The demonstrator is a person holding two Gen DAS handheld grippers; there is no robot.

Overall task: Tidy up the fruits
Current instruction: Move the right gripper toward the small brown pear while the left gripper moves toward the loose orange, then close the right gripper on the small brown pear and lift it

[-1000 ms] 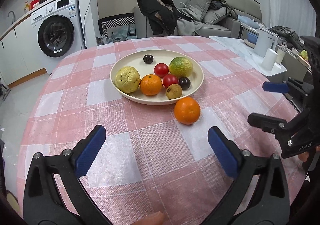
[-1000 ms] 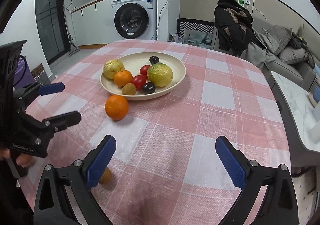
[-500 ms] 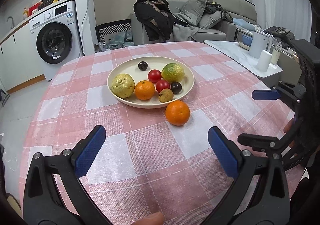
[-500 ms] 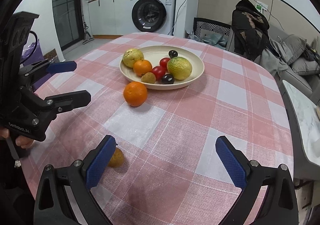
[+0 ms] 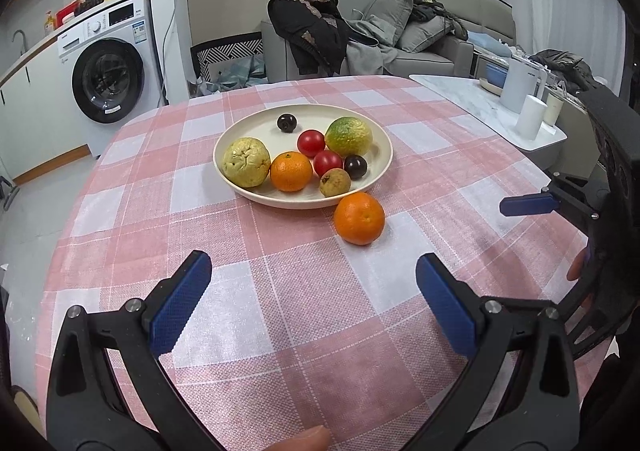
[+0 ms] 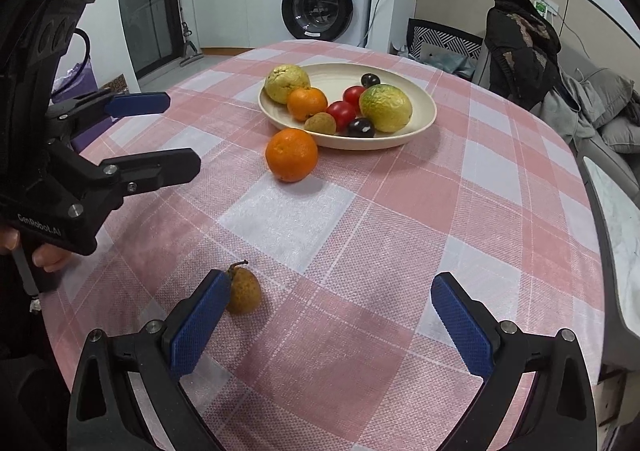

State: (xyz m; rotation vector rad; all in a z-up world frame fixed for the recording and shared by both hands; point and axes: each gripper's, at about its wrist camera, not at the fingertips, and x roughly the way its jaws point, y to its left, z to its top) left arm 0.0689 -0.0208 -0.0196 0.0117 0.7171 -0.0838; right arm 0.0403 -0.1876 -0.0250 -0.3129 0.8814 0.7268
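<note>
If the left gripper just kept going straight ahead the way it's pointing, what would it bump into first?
Probably the loose orange on the tablecloth, sitting slightly right of the line between the open left gripper fingers. Just behind it is the plate of fruit. Depth is hard to judge in this fisheye view.

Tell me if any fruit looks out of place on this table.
Two do. An orange sits on the tablecloth just outside the plate, and a small brown fruit with a stem lies near the table's edge, by the right claw. The rest are on the plate.
</note>
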